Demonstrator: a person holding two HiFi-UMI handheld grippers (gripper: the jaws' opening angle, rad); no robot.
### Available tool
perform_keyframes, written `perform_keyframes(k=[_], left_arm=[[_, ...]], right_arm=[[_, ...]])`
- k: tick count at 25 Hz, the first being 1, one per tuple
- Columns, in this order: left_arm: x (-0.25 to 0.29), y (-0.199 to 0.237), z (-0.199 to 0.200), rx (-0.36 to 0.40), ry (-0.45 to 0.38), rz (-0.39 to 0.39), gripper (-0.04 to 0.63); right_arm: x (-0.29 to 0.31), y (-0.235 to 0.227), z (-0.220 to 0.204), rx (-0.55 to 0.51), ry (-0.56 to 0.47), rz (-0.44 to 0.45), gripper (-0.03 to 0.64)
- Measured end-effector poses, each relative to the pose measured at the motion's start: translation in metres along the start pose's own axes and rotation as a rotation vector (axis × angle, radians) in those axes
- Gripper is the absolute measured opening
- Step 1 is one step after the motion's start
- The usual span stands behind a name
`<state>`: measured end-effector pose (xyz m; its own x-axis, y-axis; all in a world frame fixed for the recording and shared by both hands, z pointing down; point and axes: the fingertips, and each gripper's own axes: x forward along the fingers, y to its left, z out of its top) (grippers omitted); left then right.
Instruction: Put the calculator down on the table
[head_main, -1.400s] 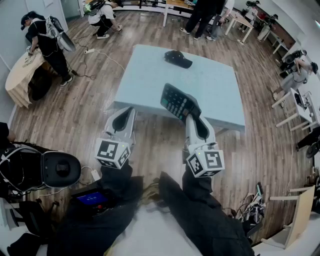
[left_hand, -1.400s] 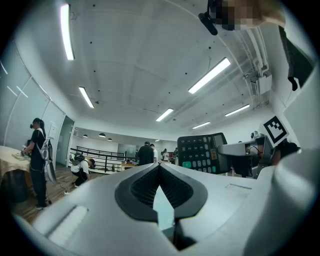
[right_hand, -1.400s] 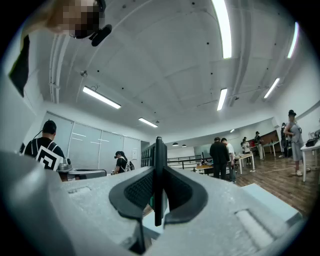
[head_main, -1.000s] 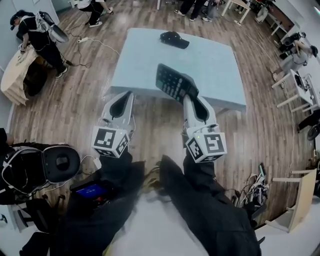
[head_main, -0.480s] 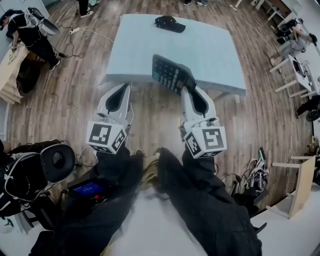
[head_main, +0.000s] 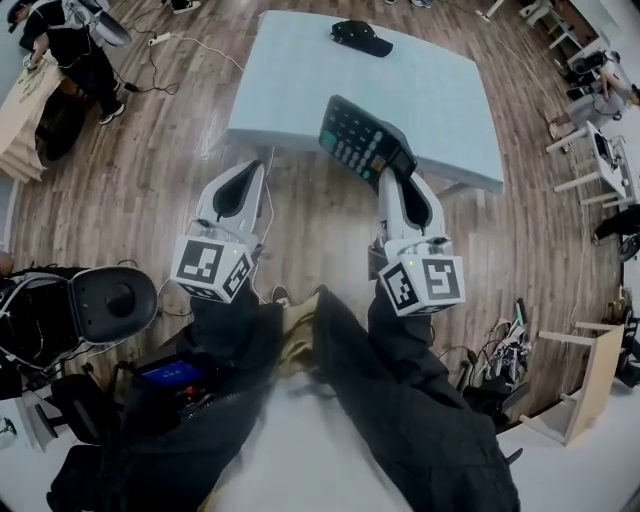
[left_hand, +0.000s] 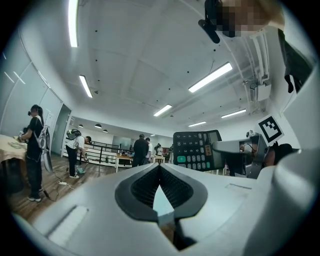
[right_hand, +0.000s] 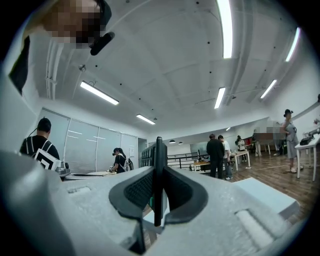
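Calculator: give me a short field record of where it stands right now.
calculator: clamped edge-on in the right gripper, key face turned toward the left gripper
position: in the air over the near edge of the table, not set down
left gripper: jaws shut, empty
also on table: black cap, far side

calculator (head_main: 362, 140): near end hidden in right tongs (head_main: 389, 177) | its print: too small to read
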<state>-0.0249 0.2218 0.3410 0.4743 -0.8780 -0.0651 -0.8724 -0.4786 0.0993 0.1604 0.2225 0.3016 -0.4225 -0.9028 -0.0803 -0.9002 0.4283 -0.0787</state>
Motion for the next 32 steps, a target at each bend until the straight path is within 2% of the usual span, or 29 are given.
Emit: perform_keyframes(k=[8,19,25,32], left_arm=[[-0.017,0.039,-0.005,-0.02,-0.007,0.039,-0.005],[-0.008,0.056,-0.016,-0.052,0.003,0.019,-0.005],[0.014,0.077,-0.03,-0.056,0.022,0.033,-0.005],[0.067,0.122,-0.029,-0.038,0.027,0.074,-0.005]], right_arm=[[0.023,0.024,-0.01,0.006,0.017,0.019,0.048],[0.047,0.03,-0.025,0.002,0.057,0.025,0.049],[0.08,0.016,-0.046,0.032,0.071,0.03,0.049],[0.15,-0.011,-0.053,0.059,0.056,0.055,0.049]])
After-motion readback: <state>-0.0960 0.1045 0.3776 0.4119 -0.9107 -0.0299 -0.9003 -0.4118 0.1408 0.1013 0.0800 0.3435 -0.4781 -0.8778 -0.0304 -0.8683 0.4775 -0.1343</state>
